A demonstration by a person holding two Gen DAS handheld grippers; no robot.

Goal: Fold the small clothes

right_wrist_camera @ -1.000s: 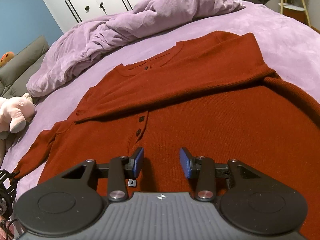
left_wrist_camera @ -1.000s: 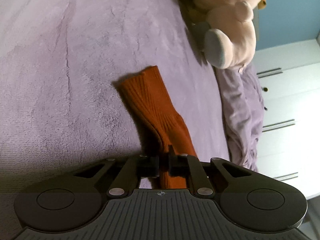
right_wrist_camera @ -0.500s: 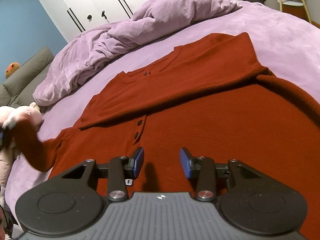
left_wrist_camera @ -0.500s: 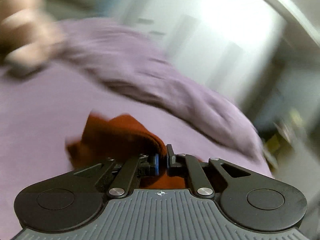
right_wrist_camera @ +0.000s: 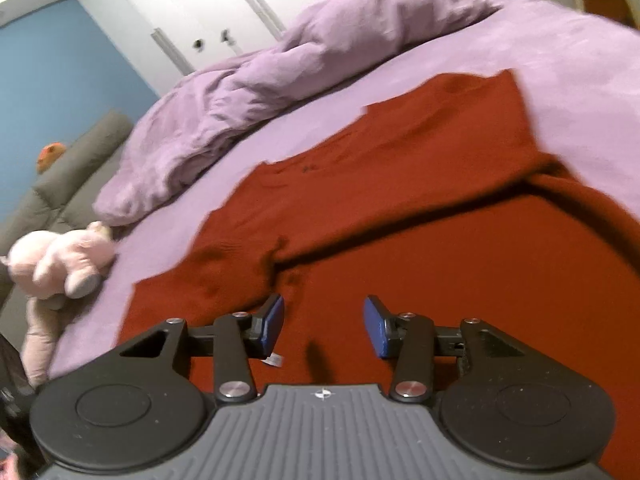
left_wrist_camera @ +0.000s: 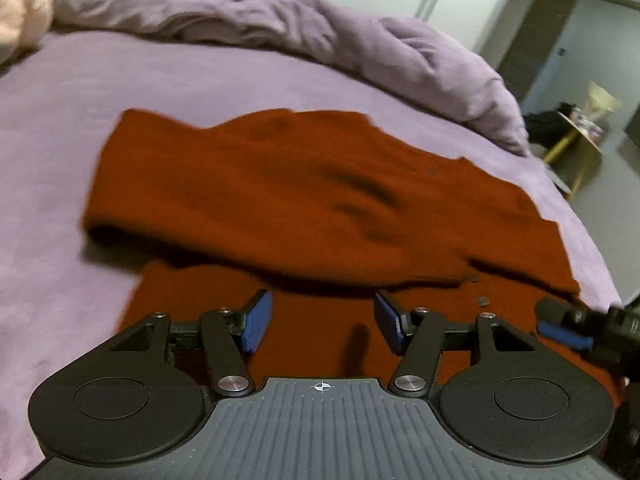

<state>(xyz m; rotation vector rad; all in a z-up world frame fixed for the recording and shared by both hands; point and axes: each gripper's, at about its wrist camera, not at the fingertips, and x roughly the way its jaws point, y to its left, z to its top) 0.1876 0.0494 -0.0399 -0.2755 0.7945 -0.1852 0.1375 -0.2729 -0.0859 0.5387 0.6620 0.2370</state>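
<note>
sweater: we see a rust-red knit sweater [left_wrist_camera: 304, 184] lying flat on the bed [left_wrist_camera: 168, 76], front up, small dark buttons near the neck [right_wrist_camera: 306, 168]
sleeves: both folded in across the chest; in the left wrist view we see one sleeve [left_wrist_camera: 248, 196] lying over the body, cuff end toward the right; in the right wrist view the other sleeve [right_wrist_camera: 420, 168] runs across from the far right
left gripper: we see the left gripper [left_wrist_camera: 323, 322] low over the sweater's lower part, its fingers [left_wrist_camera: 256, 322] spread; jaws have just been opening, nothing between them, only sweater fabric beneath
right gripper: we see the right gripper [right_wrist_camera: 324, 326] over the sweater body below the placket, blue fingers [right_wrist_camera: 376, 332] apart, jaws have just been opening a bit more, nothing pinched; it also shows at the right edge of the left wrist view [left_wrist_camera: 568, 326]
tag: small white tag [right_wrist_camera: 274, 359] on the fabric just beside the right gripper's left finger
bed: purple fleece cover, sweater sits mid-bed
duvet: crumpled purple duvet [right_wrist_camera: 288, 64] bunched at the far side, apart from the sweater
toy: pink plush toy [right_wrist_camera: 60, 260] at the bed's left edge, near the sweater's left shoulder but not touching
wardrobe: white wardrobe doors [right_wrist_camera: 240, 8] behind the duvet
wall: blue wall [right_wrist_camera: 60, 72] at left
blur: both views a bit motion-blurred, knit detail hard to tell
</note>
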